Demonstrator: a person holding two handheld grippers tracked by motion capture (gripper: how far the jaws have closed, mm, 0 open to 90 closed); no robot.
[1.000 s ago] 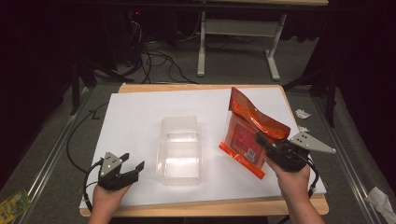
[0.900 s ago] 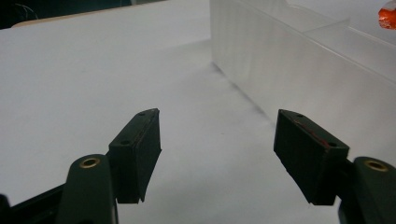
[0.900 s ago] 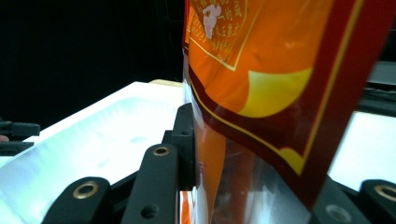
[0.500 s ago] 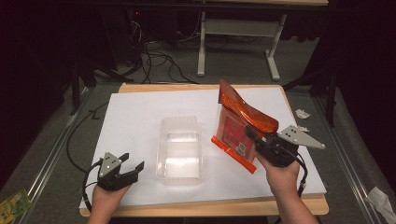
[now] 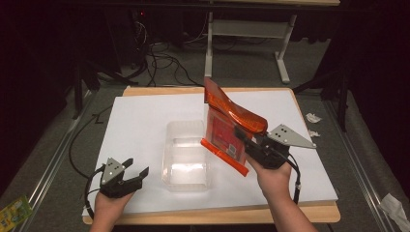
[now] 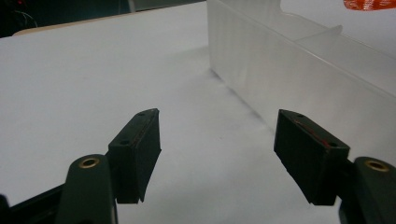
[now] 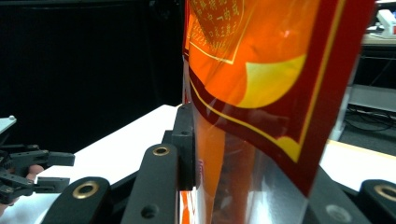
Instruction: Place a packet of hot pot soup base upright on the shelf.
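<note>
An orange and red foil snack bag [image 5: 227, 130] hangs tilted above the table, its lower end near the right rim of a clear plastic container [image 5: 186, 152]. My right gripper [image 5: 244, 140] is shut on the bag's right edge; in the right gripper view the bag [image 7: 252, 93] stands tall between the jaws. My left gripper [image 5: 135, 175] rests at the front left of the white table sheet [image 5: 140, 121], open with nothing between its fingers [image 6: 140, 149]. The container's frosted wall [image 6: 289, 74] lies just ahead of it to the right.
A wooden table edge [image 5: 212, 215] runs along the front. Crumpled scraps [image 5: 312, 118] lie on the floor to the right, a green packet [image 5: 12, 212] at the lower left. Cables and a desk frame [image 5: 244, 29] stand behind the table.
My right gripper has lifted the bag and carried it left toward the container. The left gripper has stayed put.
</note>
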